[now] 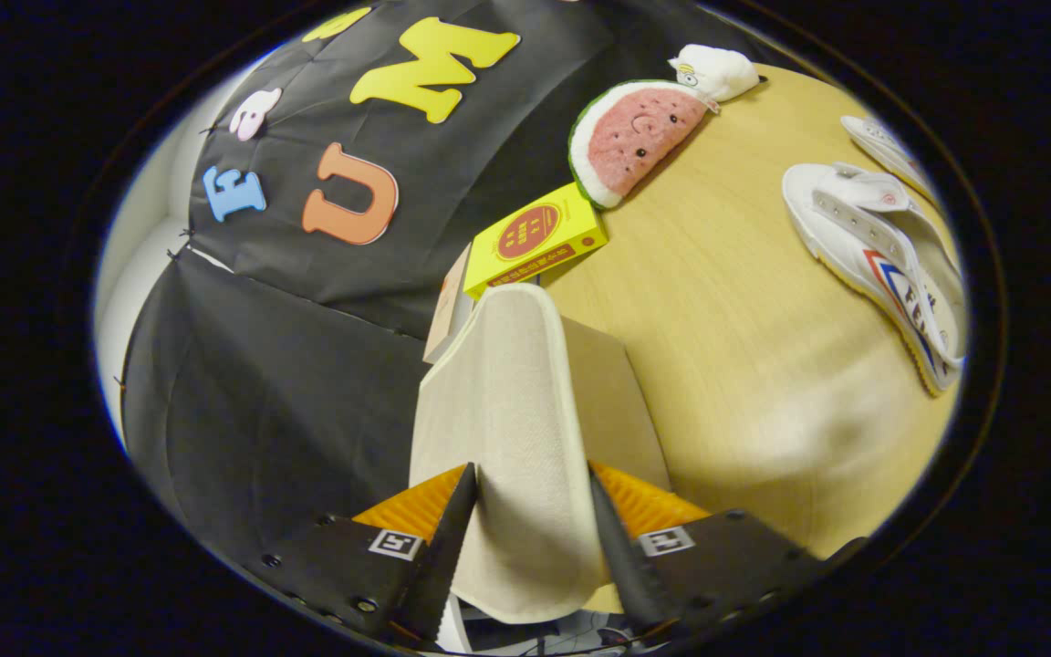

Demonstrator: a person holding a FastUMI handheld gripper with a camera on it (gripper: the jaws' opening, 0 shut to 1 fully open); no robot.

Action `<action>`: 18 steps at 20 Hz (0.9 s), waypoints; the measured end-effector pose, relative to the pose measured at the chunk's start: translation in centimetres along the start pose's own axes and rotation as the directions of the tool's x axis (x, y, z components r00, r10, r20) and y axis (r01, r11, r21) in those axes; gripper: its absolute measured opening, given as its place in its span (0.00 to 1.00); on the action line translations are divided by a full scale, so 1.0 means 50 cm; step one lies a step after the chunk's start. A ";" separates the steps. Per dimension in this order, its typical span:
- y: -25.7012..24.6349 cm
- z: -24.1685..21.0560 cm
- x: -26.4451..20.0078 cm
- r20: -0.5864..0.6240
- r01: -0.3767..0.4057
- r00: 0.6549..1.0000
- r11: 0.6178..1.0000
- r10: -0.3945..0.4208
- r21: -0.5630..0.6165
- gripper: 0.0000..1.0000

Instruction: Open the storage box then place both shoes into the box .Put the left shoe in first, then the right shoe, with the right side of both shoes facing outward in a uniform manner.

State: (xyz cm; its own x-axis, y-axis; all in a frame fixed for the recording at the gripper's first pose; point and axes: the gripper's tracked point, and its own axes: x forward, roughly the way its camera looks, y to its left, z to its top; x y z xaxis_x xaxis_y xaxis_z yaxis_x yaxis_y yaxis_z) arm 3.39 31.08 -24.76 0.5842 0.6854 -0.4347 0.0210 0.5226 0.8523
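Note:
My gripper (533, 488) is shut on the beige fabric lid (507, 401) of the storage box, both fingers pressing its sides. The lid stands raised and stretches forward from between the fingers; a tan panel of the box (612, 401) shows beside it. Two white canvas shoes lie on the wooden table far off to the right of the fingers: the nearer shoe (881, 255) has red and blue side stripes, and the farther shoe (886, 151) lies behind it. The view is tilted.
A yellow carton (535, 239) sits just beyond the lid's far end, with a brown box (448, 310) beside it. A watermelon plush (630, 137) and a small white plush (715, 71) lie farther back. Bare tabletop (744, 319) spreads between lid and shoes.

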 end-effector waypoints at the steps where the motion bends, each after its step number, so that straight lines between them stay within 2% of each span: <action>1: -0.001 0.011 -0.043 -0.007 -0.001 1.000 1.000 0.001 -0.017 0.63; 4: 0.019 0.032 -0.061 0.021 -0.008 1.000 1.000 0.009 -0.018 0.26; 6: 0.028 0.021 -0.062 -0.002 0.015 1.000 0.996 -0.015 -0.085 0.02; 8: 0.056 0.025 -0.078 -0.001 0.029 1.000 0.989 -0.029 -0.147 0.00; 13: 0.163 0.039 -0.119 0.003 -0.009 1.000 0.961 0.010 -0.276 0.00; 18: 0.283 0.007 -0.131 0.001 -0.015 1.000 0.884 0.017 -0.467 0.00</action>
State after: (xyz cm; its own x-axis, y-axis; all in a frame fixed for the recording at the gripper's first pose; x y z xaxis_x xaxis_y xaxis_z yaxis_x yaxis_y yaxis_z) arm 0.15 33.79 -9.77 0.5854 0.6937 -0.4196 -0.3690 0.6888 0.6240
